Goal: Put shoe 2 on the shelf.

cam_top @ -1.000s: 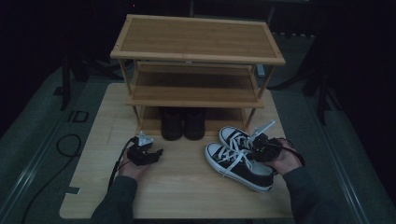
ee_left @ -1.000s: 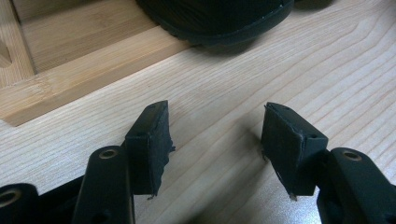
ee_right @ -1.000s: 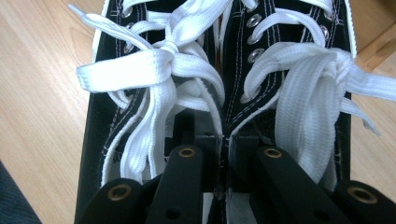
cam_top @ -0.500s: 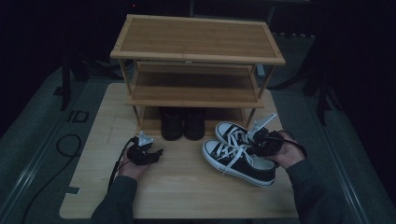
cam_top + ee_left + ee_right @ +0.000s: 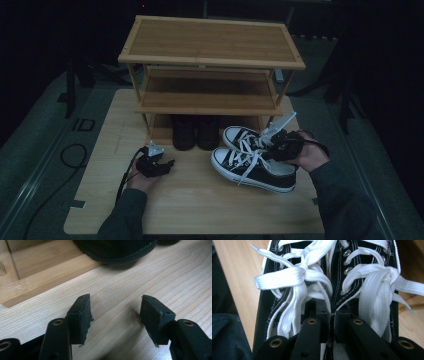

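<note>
Sneakers (image 5: 252,162) lifted higher, inner sides pinched in right gripper (image 5: 276,141)

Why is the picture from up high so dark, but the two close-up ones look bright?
The high view is dim, with black surroundings and a murky table. The left gripper view is bright and sharp on the wood grain. The right gripper view is bright too, though the white laces look slightly soft.

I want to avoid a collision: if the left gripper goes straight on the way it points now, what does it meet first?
Probably the black shoe on the rack's bottom board. The left gripper, jaws open and empty, points over bare table toward it; depth is uncertain.
</note>
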Tool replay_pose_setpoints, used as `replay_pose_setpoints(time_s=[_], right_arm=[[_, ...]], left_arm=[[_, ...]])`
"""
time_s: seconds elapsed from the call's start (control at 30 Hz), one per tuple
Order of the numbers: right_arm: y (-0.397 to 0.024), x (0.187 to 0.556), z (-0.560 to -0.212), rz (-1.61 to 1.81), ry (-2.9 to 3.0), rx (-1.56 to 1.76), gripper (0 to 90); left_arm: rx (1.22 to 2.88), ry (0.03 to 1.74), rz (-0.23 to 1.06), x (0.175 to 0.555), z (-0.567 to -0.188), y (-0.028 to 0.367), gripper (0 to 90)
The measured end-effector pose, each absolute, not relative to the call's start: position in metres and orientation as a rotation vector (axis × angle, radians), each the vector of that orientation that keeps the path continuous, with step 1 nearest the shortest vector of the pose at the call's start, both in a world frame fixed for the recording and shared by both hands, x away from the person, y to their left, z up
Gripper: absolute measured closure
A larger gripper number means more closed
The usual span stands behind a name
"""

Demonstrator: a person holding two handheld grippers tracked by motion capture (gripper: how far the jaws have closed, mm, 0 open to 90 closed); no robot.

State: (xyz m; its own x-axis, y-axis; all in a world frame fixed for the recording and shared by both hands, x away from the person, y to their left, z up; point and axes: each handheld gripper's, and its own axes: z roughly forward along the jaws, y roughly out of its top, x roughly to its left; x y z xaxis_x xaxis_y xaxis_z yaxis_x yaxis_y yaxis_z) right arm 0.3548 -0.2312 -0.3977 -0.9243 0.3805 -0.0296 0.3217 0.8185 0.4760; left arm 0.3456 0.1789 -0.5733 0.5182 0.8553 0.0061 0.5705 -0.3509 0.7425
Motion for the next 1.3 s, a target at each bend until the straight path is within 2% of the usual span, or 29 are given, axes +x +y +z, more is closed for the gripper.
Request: replay_pose_setpoints(time_s=[0.8,1.3], right_arm=[[-0.204,0.349,-0.341,0.843,2.919,0.259,85.2],[-0.187,0.368,-0.305,0.898,2.878,0.185,85.2]], left_arm=[[2.060,1.158,0.524,0.346,-0.573,0.179,42.5],[2.064,1.156,0.522,0.346,-0.573,0.179,42.5]])
